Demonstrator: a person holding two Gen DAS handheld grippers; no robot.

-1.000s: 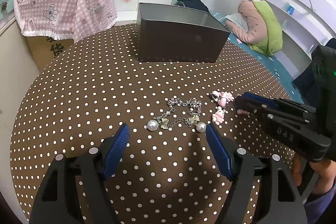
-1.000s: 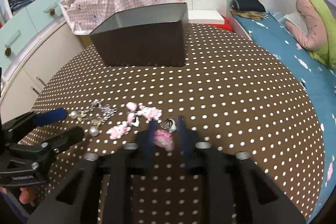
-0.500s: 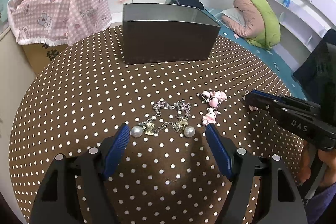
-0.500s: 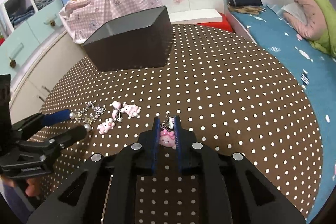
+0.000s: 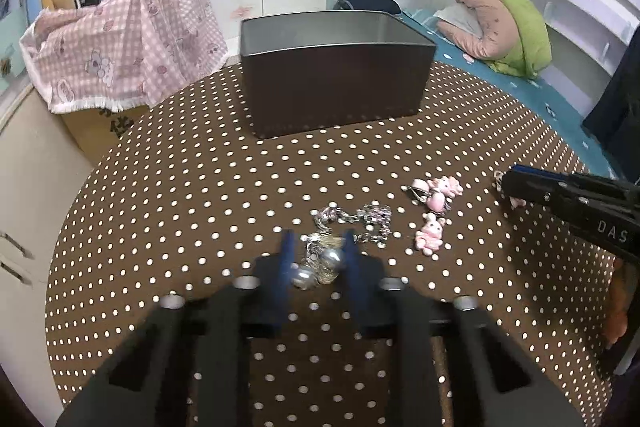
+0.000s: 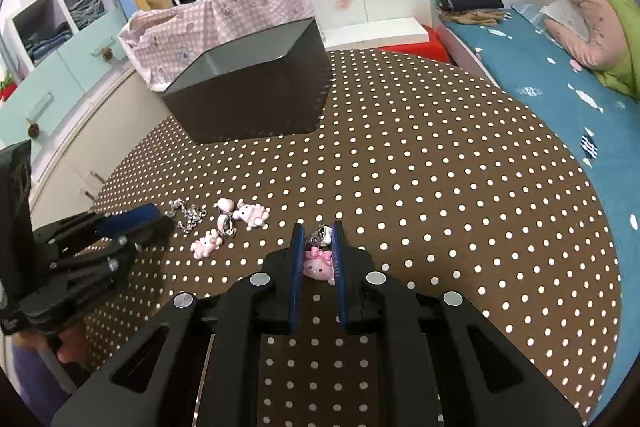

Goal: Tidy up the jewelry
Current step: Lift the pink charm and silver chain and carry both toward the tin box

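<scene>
My left gripper (image 5: 316,247) is shut on the pearl end of a silver chain bracelet (image 5: 352,223) that lies on the polka-dot table; the two pearls (image 5: 320,267) sit between its blue pads. My right gripper (image 6: 316,239) is shut on a pink kitty charm (image 6: 318,265) with a small metal clasp, just above the cloth. It also shows in the left wrist view (image 5: 516,185). Pink charms (image 5: 434,213) lie between the grippers, also seen in the right wrist view (image 6: 230,223). A dark open box (image 5: 334,75) stands at the table's far side.
The round table (image 6: 440,187) has a brown white-dotted cloth. A pink checked cloth (image 5: 120,39) covers something behind the table on the left. A bed with blue sheet and pillows (image 6: 580,27) runs along the right. Cabinets (image 6: 52,83) stand left.
My left gripper moved forward and closed its fingers on the pearls and chain. My right gripper, shut on the kitty charm, lifted and drew back slightly to the right.
</scene>
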